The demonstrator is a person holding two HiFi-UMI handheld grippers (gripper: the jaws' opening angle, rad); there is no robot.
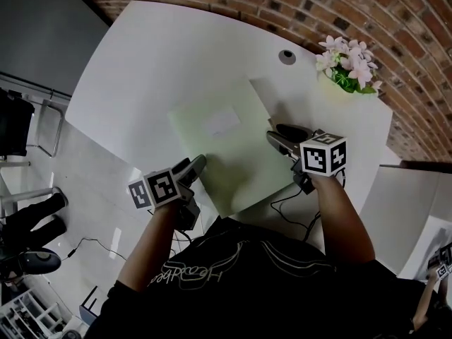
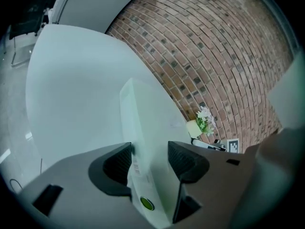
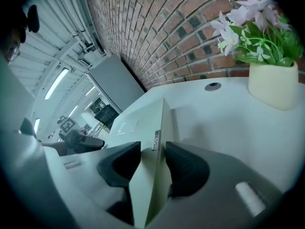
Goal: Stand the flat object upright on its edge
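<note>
One pale green box (image 1: 224, 147) is clamped at opposite edges by the left claw (image 1: 193, 167) and right claw (image 1: 282, 137), near one flowerpot (image 1: 337, 90).

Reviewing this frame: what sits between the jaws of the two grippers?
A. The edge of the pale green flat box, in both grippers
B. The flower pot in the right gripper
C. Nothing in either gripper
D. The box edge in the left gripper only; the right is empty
A: each gripper view shows the thin edge of the box between its pads, with the left gripper and the right gripper at opposite sides of it.
</note>
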